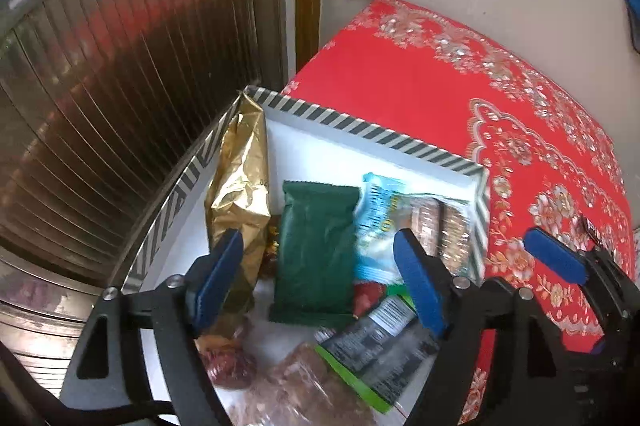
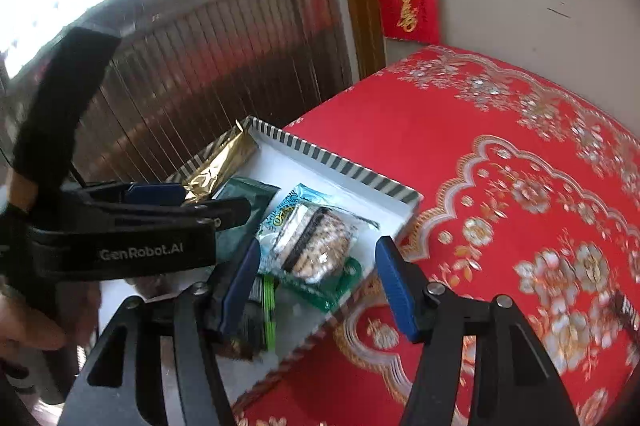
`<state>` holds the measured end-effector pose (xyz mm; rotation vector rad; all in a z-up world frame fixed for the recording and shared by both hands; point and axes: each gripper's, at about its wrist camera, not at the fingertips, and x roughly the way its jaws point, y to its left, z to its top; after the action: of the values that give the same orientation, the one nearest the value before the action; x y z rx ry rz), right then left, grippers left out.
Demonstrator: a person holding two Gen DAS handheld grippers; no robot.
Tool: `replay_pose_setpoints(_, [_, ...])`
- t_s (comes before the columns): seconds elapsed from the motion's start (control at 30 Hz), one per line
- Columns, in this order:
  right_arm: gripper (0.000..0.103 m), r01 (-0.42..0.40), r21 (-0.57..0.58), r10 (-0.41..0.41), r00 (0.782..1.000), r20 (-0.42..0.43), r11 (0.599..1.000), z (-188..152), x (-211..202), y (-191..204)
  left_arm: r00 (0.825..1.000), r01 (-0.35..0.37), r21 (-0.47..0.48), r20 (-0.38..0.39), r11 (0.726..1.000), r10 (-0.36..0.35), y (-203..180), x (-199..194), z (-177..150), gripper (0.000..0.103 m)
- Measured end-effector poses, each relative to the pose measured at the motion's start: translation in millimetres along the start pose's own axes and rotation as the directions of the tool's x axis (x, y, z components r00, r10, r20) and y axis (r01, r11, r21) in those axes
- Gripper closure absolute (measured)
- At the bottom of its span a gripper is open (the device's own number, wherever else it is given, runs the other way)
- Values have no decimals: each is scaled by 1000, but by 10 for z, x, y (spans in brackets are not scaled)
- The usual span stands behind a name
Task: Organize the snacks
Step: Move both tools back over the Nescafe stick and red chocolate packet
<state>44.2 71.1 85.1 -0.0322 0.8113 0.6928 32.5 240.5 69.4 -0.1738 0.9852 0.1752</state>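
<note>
Left wrist view: my left gripper [image 1: 320, 282] hangs with jaws apart and empty over the striped box [image 1: 360, 129], where the green packet [image 1: 316, 250] lies beside the gold bag [image 1: 240, 185]. My right gripper [image 2: 316, 290] is likewise apart, clamping nothing, above the box's near corner on the red cloth [image 2: 500, 153].

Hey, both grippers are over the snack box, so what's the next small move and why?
Probably lower the left gripper onto the dark green packet: its jaws stand open with the packet between the fingers but ungripped. The right gripper, also open and empty, hovers above the box.
</note>
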Motion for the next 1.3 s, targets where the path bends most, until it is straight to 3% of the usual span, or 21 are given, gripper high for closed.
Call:
replay_pose_setpoints(0.23, [42, 71, 45, -73, 996, 44, 996, -296, -515, -243, 997, -4, 58, 76, 998, 0, -354, -296, -203, 20])
replay_pose_setpoints(0.53, [38, 192, 136, -205, 974, 95, 972, -688, -1220, -701, 985, 61, 147, 152, 987, -83, -1039, -611, -511, 17])
replay_pose_setpoints(0.63, [38, 219, 180, -238, 967, 92, 959, -811, -1383, -876, 983, 97, 170, 135, 981, -121, -1264, -616, -581, 17])
replay_pose_setpoints(0.97, [38, 292, 274, -324, 943, 77, 916, -1147, -1693, -1235, 980, 121, 249, 127, 961, -156, -1855, -654, -824, 17])
replay_pose_setpoints(1.3, [33, 363, 339, -399, 916, 41, 868, -1333, -1975, -1655, 981, 150, 284, 77, 947, -178, -2291, -543, -779, 17])
